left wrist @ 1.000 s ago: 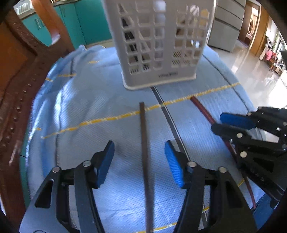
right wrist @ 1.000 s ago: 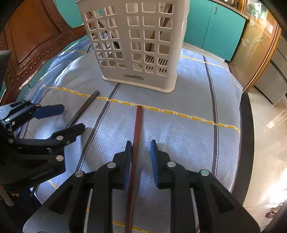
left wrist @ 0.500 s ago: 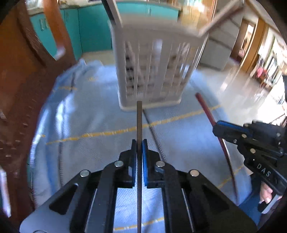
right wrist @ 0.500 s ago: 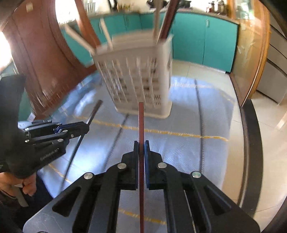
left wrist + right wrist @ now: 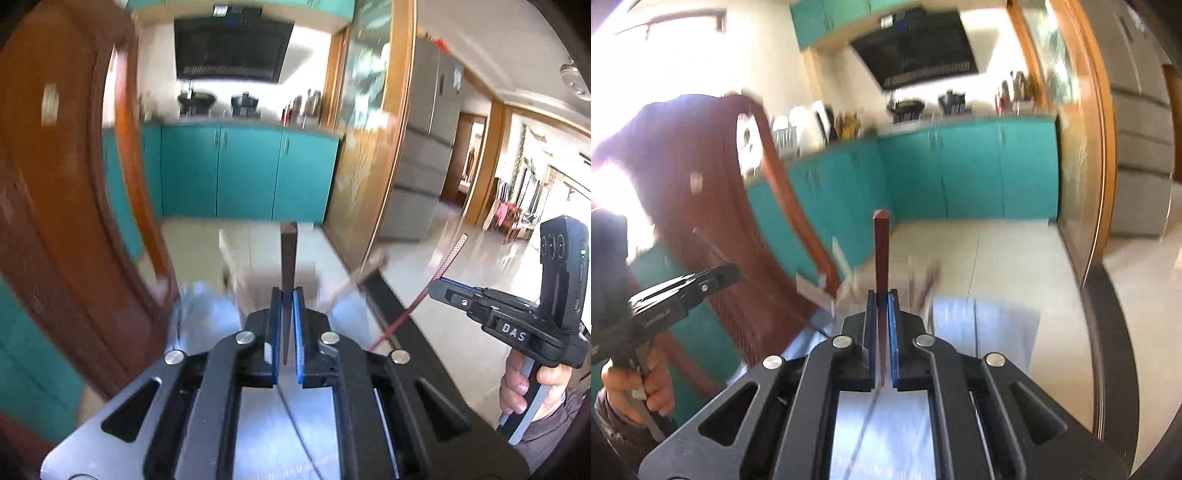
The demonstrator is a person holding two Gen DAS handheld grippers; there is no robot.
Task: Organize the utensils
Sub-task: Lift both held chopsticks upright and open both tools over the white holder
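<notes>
My left gripper [image 5: 285,295] is shut on a dark brown chopstick [image 5: 288,254] that points forward and up, lifted off the table. My right gripper [image 5: 881,295] is shut on a red-brown chopstick [image 5: 881,251], also raised. Each gripper shows in the other's view: the right one [image 5: 439,286] with its red chopstick [image 5: 448,260], the left one [image 5: 727,271] at the left. The white basket [image 5: 258,280] with several utensils sticking out is blurred just beyond my left fingertips; it also shows blurred in the right wrist view [image 5: 849,284].
The blue cloth [image 5: 199,295] covers the table below. A carved wooden chair back [image 5: 74,221] stands at the left. Teal kitchen cabinets [image 5: 243,173] and tiled floor [image 5: 997,254] lie beyond. The table's dark edge [image 5: 1108,332] runs at the right.
Both grippers, each holding its chopstick, have lifted and tilted up from the cloth; the basket has dropped low in both views. A second ago both were open around the lying chopsticks.
</notes>
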